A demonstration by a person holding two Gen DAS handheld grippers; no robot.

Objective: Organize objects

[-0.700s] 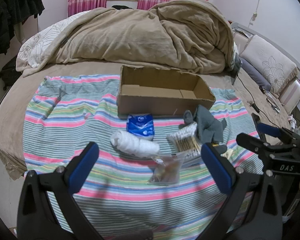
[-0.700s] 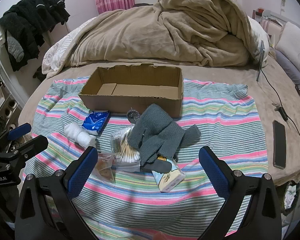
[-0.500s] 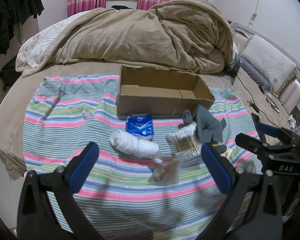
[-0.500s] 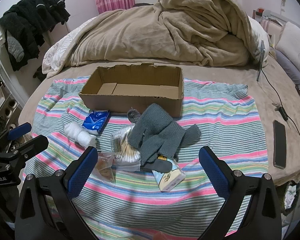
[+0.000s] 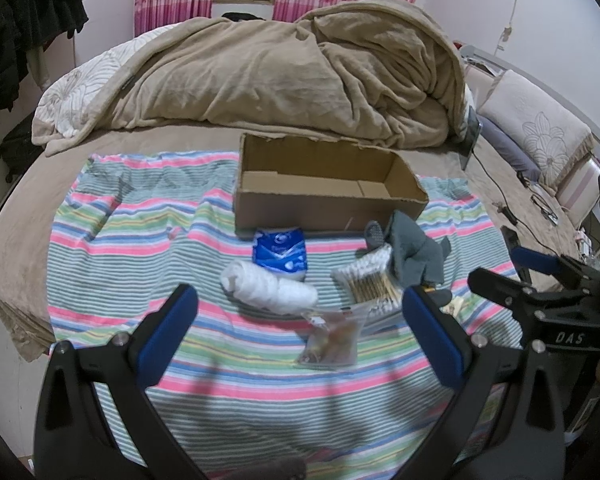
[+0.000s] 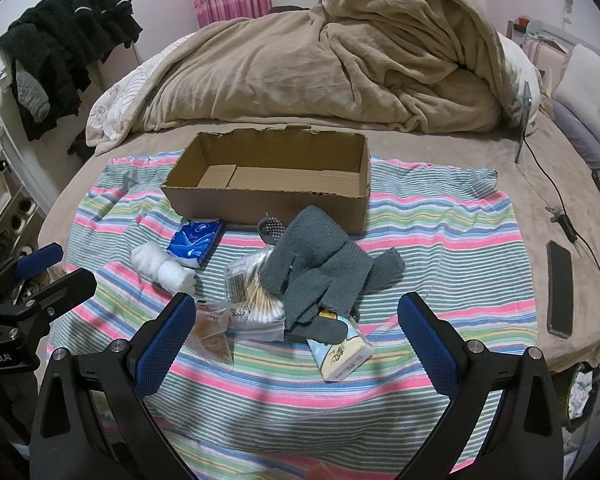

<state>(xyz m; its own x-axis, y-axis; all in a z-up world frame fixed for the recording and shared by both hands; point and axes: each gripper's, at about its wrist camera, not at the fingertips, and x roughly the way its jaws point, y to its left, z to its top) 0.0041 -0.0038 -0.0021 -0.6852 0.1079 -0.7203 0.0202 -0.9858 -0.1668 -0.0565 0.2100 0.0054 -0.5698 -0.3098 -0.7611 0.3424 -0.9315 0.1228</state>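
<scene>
An empty cardboard box (image 5: 324,184) (image 6: 276,176) stands on a striped cloth (image 5: 140,240) (image 6: 440,248) on the bed. In front of it lie a blue tissue pack (image 5: 280,254) (image 6: 196,240), a white cotton roll (image 5: 272,292) (image 6: 164,268), a bag of cotton swabs (image 5: 374,284) (image 6: 252,296), grey gloves (image 5: 416,256) (image 6: 320,268), a small clear bag (image 5: 332,340) (image 6: 212,332) and a yellow tissue pack (image 6: 340,356). My left gripper (image 5: 300,320) and right gripper (image 6: 296,320) are open, empty, just short of the pile.
A heaped tan blanket (image 5: 280,76) (image 6: 340,64) fills the bed behind the box. A black phone (image 6: 559,288) and cables (image 6: 556,196) lie on the right. Pillows (image 5: 536,136) sit far right. Dark clothes (image 6: 60,48) hang at left.
</scene>
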